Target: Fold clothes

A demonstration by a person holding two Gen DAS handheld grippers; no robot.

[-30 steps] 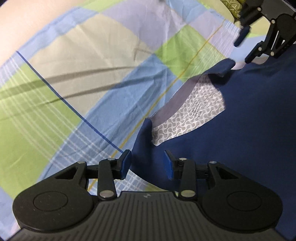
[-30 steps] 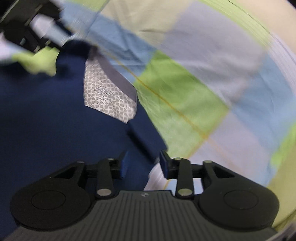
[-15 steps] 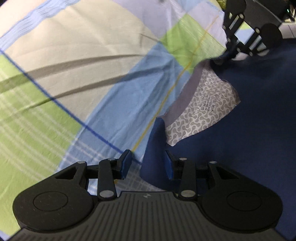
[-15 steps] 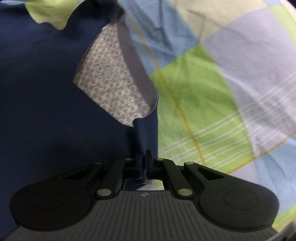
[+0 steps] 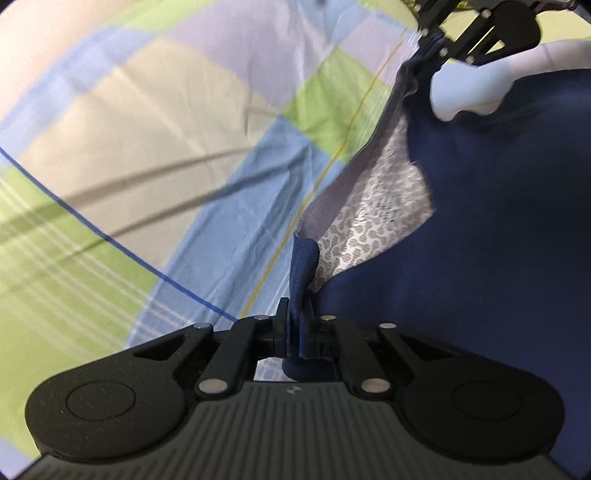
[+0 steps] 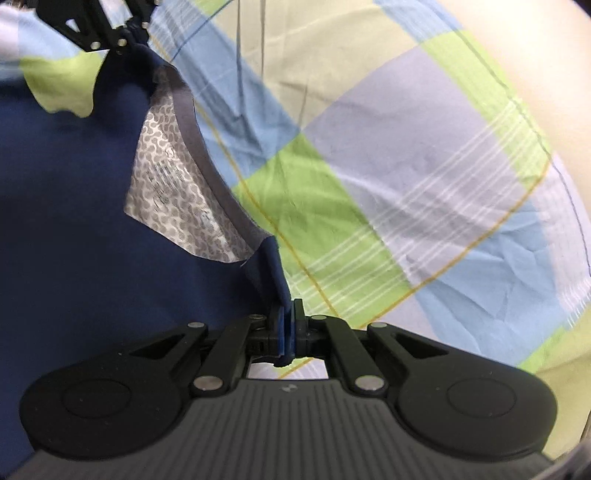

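A navy blue garment with a grey patterned lining panel at its neck is lifted off a checked bedsheet. My left gripper is shut on one corner of the garment's edge; a fold of navy cloth is pinched between its pads. My right gripper is shut on the other corner in the same way. Each gripper shows in the other's view: the right one at the top right, the left one at the top left, both holding the stretched edge.
The bedsheet of green, blue, lilac and cream squares spreads under the garment. Thin dark shadows of cables cross it on the left of the left wrist view. A pale wall or floor shows at the outer corners.
The left gripper's jaws have shut on the navy edge; the right gripper shut on its corner earlier. Both hands have risen, and the garment's edge now hangs taut between them.
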